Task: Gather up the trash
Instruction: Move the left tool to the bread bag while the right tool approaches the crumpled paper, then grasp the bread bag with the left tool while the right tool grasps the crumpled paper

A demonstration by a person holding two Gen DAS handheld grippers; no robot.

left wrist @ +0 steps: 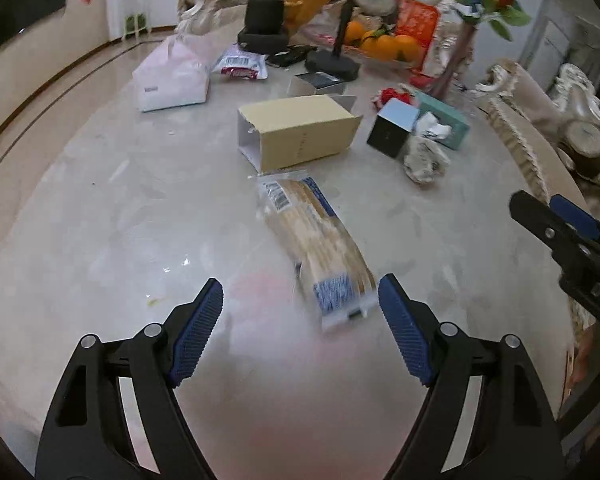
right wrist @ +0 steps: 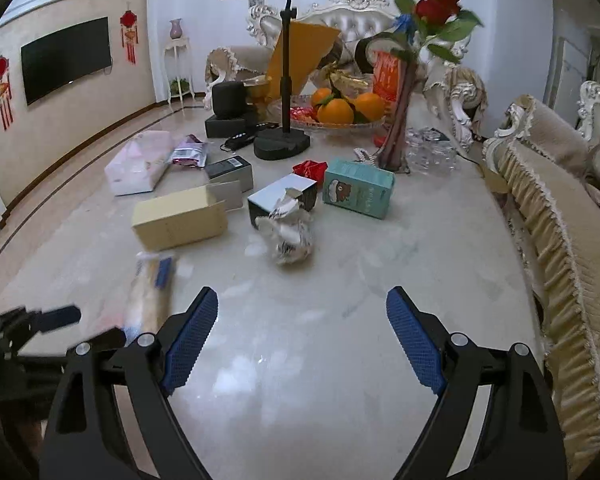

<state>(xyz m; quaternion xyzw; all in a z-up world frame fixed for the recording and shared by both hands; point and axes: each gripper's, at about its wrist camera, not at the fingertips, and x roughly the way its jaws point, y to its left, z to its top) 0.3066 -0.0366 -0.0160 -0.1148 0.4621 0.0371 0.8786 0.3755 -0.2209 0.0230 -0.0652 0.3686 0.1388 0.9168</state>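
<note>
A long clear snack wrapper (left wrist: 320,248) with blue ends lies on the marble table (left wrist: 100,240), its near end just ahead of my open left gripper (left wrist: 300,300), close to the right finger. It also shows in the right wrist view (right wrist: 150,292). Behind it lies an open tan carton (left wrist: 300,130) (right wrist: 180,222). A crumpled paper wad (left wrist: 424,158) (right wrist: 290,236) lies ahead of my open, empty right gripper (right wrist: 302,304), beside a small black box (left wrist: 392,128) (right wrist: 282,196) and a teal box (right wrist: 358,194).
A pink tissue pack (left wrist: 172,80), a purple-red snack pouch (left wrist: 242,66), a grey box (right wrist: 230,172), a black phone stand (right wrist: 282,144), an orange fruit bowl (right wrist: 340,110) and a rose vase (right wrist: 400,120) stand farther back. A fringed sofa (right wrist: 560,220) borders the table's right side.
</note>
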